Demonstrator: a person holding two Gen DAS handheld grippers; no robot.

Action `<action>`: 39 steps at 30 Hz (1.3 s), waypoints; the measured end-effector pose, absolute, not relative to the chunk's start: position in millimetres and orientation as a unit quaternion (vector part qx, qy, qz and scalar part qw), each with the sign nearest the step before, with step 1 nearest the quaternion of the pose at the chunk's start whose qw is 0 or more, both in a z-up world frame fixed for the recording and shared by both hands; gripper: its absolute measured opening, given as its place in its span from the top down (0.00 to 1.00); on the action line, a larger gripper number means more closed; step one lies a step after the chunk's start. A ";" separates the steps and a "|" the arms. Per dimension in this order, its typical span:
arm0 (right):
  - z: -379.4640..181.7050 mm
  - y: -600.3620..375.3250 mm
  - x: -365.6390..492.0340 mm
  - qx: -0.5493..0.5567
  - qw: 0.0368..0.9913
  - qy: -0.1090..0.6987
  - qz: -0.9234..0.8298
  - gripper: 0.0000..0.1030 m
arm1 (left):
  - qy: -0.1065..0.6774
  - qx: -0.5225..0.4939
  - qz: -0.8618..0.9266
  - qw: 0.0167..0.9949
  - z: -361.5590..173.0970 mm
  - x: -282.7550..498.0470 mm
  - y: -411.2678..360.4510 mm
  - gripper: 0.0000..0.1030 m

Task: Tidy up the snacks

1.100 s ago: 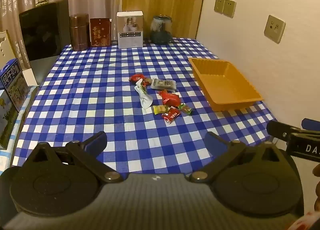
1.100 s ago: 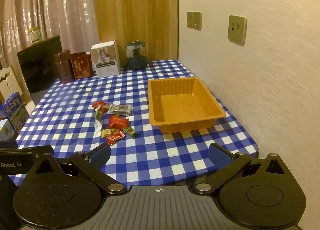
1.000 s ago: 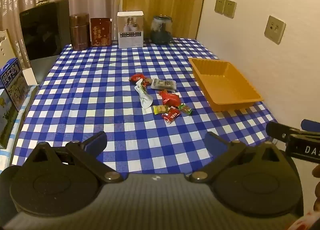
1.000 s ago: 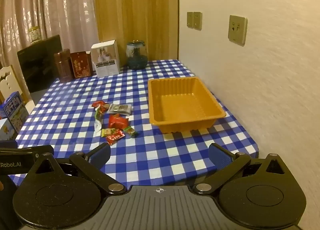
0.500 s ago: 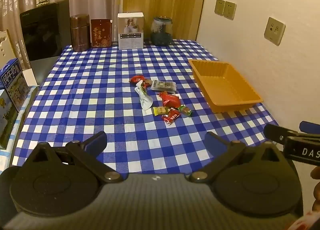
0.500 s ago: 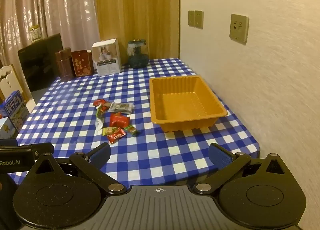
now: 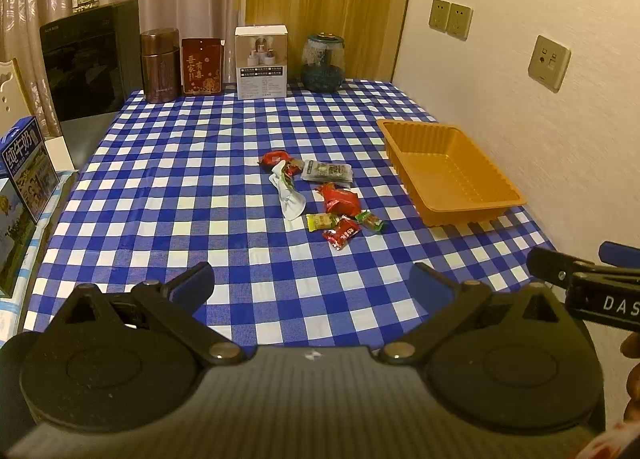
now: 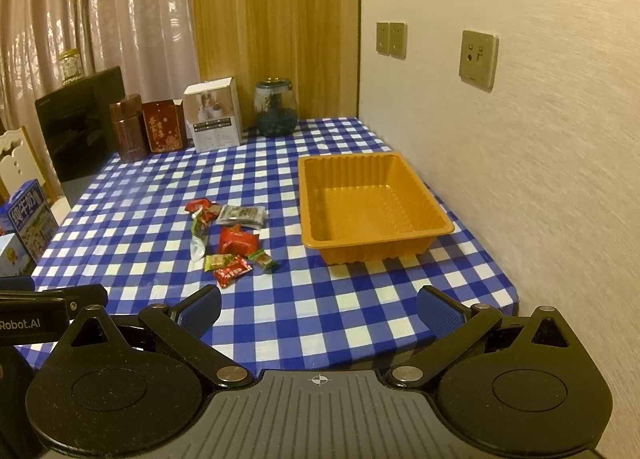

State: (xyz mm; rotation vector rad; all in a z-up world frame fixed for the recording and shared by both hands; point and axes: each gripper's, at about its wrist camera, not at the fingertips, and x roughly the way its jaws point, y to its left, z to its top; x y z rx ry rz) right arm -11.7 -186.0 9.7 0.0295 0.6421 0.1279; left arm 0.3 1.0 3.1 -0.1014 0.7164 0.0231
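The bench (image 7: 168, 187) has a blue and white check cloth on it. An orange tray (image 7: 460, 201) sits on the bench by the wall, and there is nothing in it. A little pile of snacks (image 7: 320, 195) lies on the cloth just left of the tray, not touching it. In the pile are a big red packet (image 7: 339, 200), a grey packet (image 7: 327, 171), a white wrapper (image 7: 291, 199), a yellow candy (image 7: 321, 221), a small red candy (image 7: 341, 234) and a green candy (image 7: 370, 221).

Far behind the tray, at the back of the bench, stand a white box (image 7: 261, 61), a brown tin (image 7: 160, 65), a red box (image 7: 202, 66) and a glass jar (image 7: 323, 61).

The left gripper (image 7: 312, 285) is near the front edge of the bench, well apart from the tray. Its fingers (image 7: 192, 285) are spread wide and hold nothing. The right gripper (image 8: 320, 309) is near the front edge too, and its fingers (image 8: 202, 309) are also spread wide and hold nothing.
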 end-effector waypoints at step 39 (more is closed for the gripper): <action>12.6 -186.6 -11.6 0.016 0.947 0.315 0.061 0.00 | 0.349 -0.049 0.009 0.936 2.1 -1.2 0.0 0.00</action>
